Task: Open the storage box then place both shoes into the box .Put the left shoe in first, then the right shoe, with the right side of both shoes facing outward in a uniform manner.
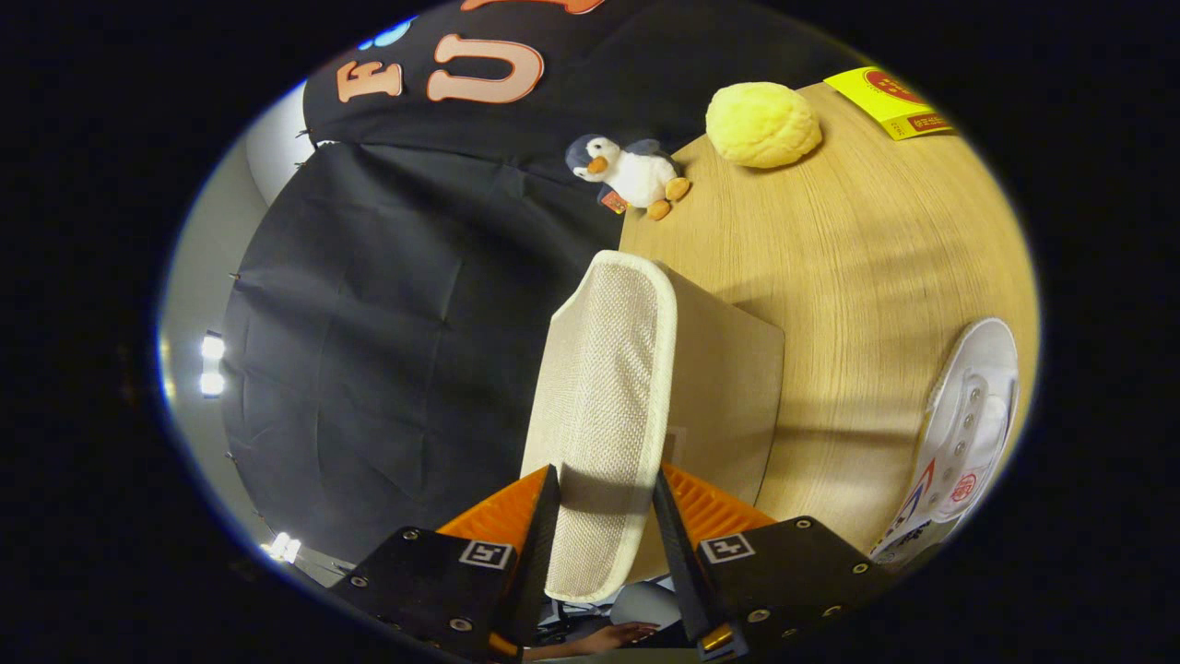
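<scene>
Black cloth is hanging as the booth's wall [369, 304] beside a light wooden table [876, 249], and the whole scene is appearing rolled sideways through the gripper view. Taking the storage box [728, 387] as the landmark: it is sitting on the table, a beige fabric box, and its woven lid [604, 387] is standing up from it, swung open along the box's near side. The gripper [604, 516] is reaching in at the lid's free end, with one finger lying against each face of the panel, so the fingers are closing on the lid and pinching it between them. Beyond the box, at the table's edge next to the cloth, a small plush penguin [627, 171] is lying on its side. Further along from the penguin, a yellow bumpy round thing [763, 124] is resting on the wood, and past that a yellow packet [890, 101] is lying near the table's far corner. Off to the box's other side, well apart from it, a white shoe [963, 433] with eyelets and a coloured side mark is sitting on the table. Beneath the fingers, part of a person's hand [618, 634] is showing.
</scene>
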